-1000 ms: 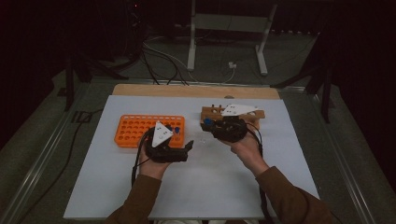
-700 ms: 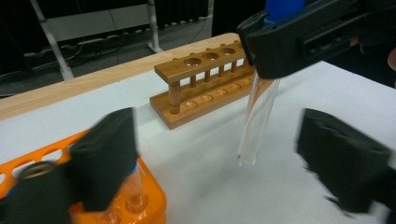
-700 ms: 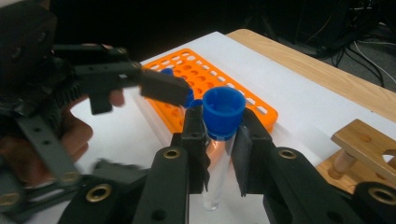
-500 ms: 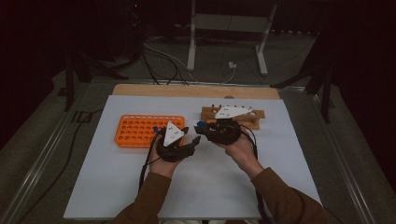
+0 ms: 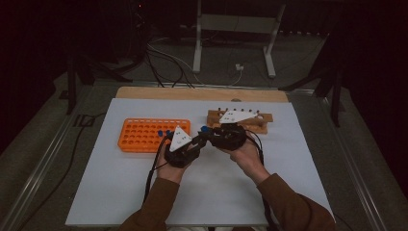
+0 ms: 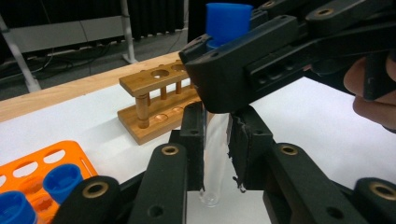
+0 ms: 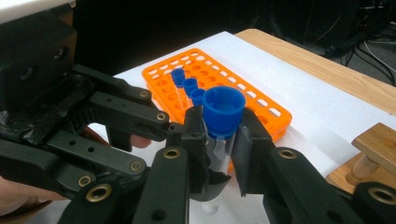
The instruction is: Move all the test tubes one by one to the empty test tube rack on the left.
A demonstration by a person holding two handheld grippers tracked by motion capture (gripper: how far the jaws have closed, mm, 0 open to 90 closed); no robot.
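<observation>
The left gripper (image 6: 215,154) has just been closing its fingers (image 6: 194,144), and now they pinch the clear lower part of a test tube (image 6: 215,140). The right gripper (image 7: 218,140) pinches the same tube higher up, just under its blue cap (image 7: 224,109). So both grippers hold one tube, upright, in the air above the white tabletop (image 5: 288,159). The tube's round bottom hangs free below the left fingers.

In the high view the two grippers meet tip to tip between two racks. The orange rack (image 5: 144,134) lies to the left and holds a few more blue-capped tubes (image 7: 184,86). The wooden rack (image 5: 255,122) stands just behind the right gripper.
</observation>
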